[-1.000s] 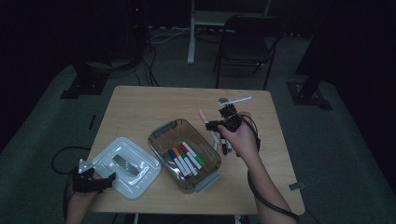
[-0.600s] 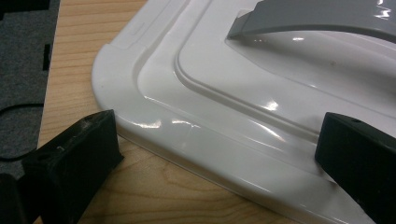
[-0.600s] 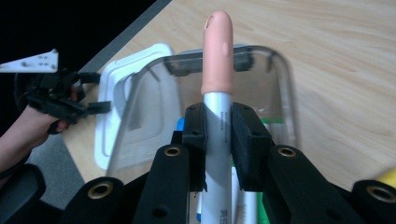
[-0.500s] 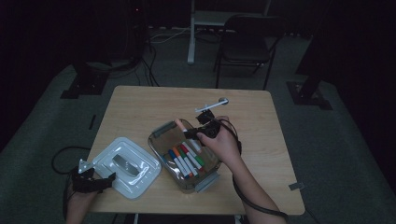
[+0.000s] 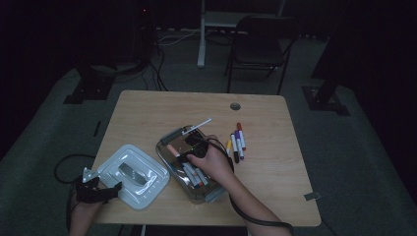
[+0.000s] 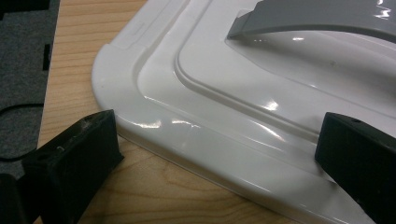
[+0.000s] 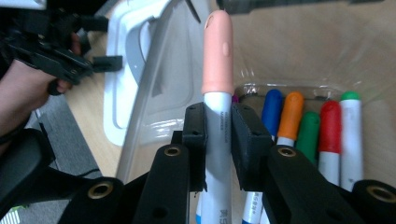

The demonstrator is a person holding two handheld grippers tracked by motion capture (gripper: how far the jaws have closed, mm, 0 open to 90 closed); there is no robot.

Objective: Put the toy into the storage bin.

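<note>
The right gripper (image 7: 218, 135) pinched a peach-capped marker (image 7: 217, 60) over the clear bin (image 5: 169, 140) w/ markers; left gripper (image 6: 219, 154) stood spread beside the white lid (image 6: 261, 93).

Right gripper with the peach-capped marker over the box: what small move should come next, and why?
Probably lower it a little and open the jaws. The right gripper is shut on the marker above the clear box, where other markers already lie; more markers wait on the table.
</note>
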